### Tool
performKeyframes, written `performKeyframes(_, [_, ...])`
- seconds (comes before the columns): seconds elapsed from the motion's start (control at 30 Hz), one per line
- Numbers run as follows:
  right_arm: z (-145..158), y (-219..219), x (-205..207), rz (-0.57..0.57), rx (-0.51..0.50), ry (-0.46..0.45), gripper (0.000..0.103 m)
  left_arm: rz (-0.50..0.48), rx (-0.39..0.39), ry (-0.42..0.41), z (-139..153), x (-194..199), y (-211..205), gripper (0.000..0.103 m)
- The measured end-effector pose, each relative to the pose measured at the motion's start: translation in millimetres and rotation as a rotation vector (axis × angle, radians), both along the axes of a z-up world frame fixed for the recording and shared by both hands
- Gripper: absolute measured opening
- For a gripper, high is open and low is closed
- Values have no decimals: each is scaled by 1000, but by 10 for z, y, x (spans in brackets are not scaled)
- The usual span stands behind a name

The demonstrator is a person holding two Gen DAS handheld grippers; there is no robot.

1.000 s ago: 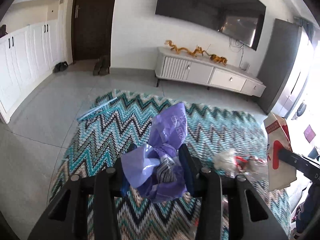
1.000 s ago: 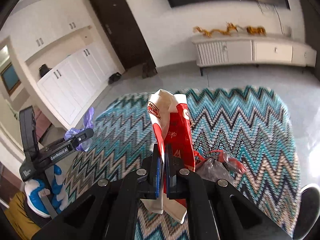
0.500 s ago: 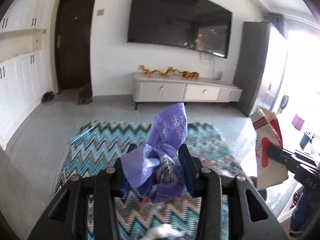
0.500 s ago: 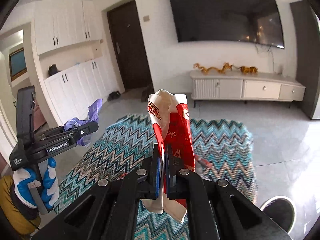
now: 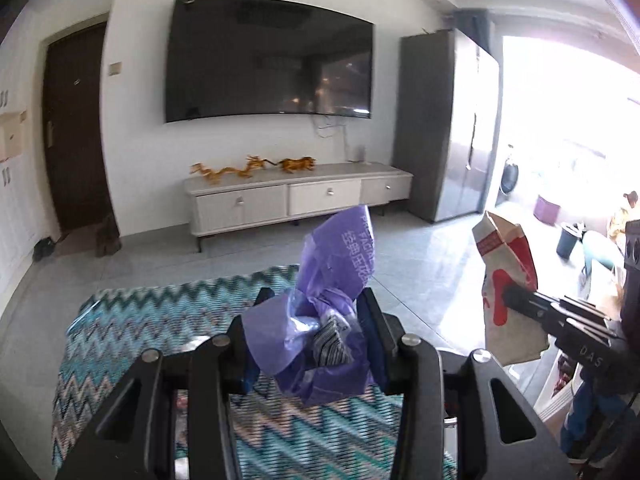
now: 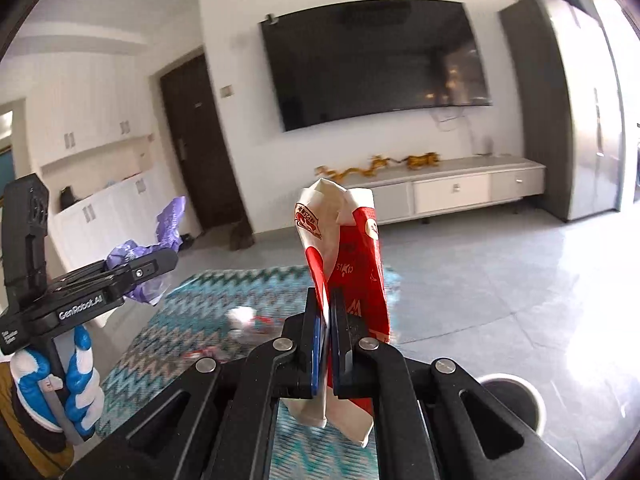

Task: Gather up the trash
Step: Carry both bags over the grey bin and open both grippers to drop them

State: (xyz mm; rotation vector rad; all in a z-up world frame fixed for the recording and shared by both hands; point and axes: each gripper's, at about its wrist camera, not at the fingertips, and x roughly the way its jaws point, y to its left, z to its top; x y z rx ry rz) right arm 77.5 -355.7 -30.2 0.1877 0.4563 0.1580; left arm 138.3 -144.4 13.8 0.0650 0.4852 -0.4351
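Note:
My left gripper [image 5: 316, 300] is shut on a crumpled purple plastic wrapper [image 5: 336, 280], which bulges between both fingers and sticks up above them. My right gripper [image 6: 329, 300] is shut on a flattened red and white paper bag [image 6: 348, 248] that stands upright between the pads. Each gripper shows in the other's view: the right gripper [image 5: 520, 296] with the paper bag [image 5: 508, 276] at the right, the left gripper [image 6: 160, 260] with the purple wrapper [image 6: 170, 220] at the left, held by a gloved hand [image 6: 56, 396]. Both are raised above a zigzag rug [image 5: 132, 332].
Loose trash [image 6: 240, 316] lies on the rug [image 6: 200, 320] below. A round bin rim [image 6: 516, 396] sits on the tiled floor at the lower right. Ahead stand a white TV cabinet [image 5: 296, 196], a wall-mounted TV [image 5: 272, 60], a grey fridge [image 5: 452, 128] and a dark door [image 5: 72, 140].
Both grippers have risen and swung to face the TV wall, each keeping its piece of trash. The rug and the trash on it have dropped lower in both views.

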Motion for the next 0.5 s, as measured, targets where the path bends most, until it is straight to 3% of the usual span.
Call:
performKeyframes(0.27, [-376, -868, -81, -126, 44, 65, 4, -117, 113, 24, -325, -18, -1079, 40])
performKeyframes(0.5, [-944, -1452, 38, -207, 99, 163, 4, -222, 200, 105, -843, 31, -1827, 40])
